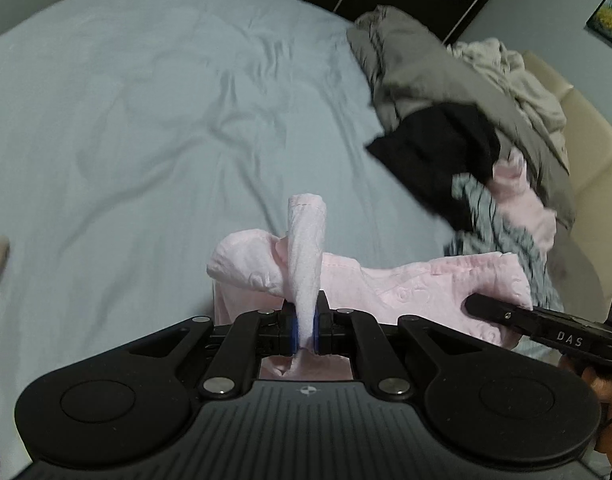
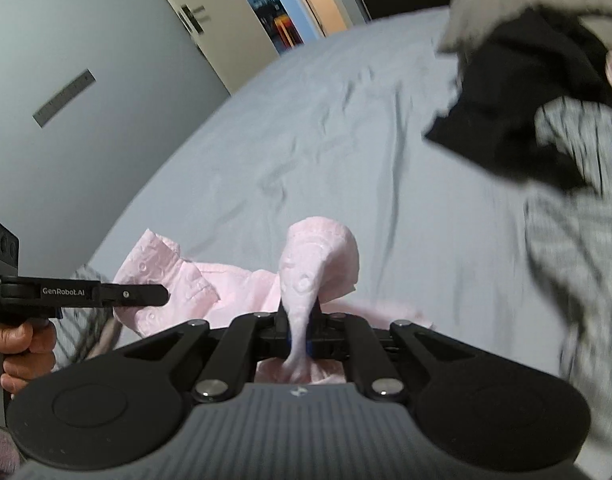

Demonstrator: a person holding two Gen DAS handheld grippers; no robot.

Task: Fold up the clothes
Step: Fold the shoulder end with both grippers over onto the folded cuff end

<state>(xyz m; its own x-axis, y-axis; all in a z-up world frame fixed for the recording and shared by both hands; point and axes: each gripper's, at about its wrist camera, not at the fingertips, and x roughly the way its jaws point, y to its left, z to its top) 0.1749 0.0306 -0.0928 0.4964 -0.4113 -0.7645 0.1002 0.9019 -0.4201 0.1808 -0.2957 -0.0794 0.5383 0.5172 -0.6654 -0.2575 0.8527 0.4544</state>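
A pale pink garment [image 1: 405, 284] with an embossed pattern hangs between both grippers above the light blue bed sheet [image 1: 146, 140]. My left gripper [image 1: 304, 316] is shut on a bunched edge of it, the cloth sticking up between the blue pads. In the right wrist view my right gripper [image 2: 302, 320] is shut on another bunched edge of the pink garment [image 2: 317, 256]. The right gripper [image 1: 481, 304] also shows at the right of the left wrist view, pressed into the cloth. The left gripper [image 2: 162, 294] reaches in from the left of the right wrist view.
A pile of clothes lies at the right of the bed: a grey garment [image 1: 417, 64], a black one [image 1: 437, 144], a striped grey one [image 1: 493, 220], another pink piece [image 1: 517, 192]. A beige headboard [image 1: 585, 128] stands beyond. A grey door [image 2: 66, 80] is at left.
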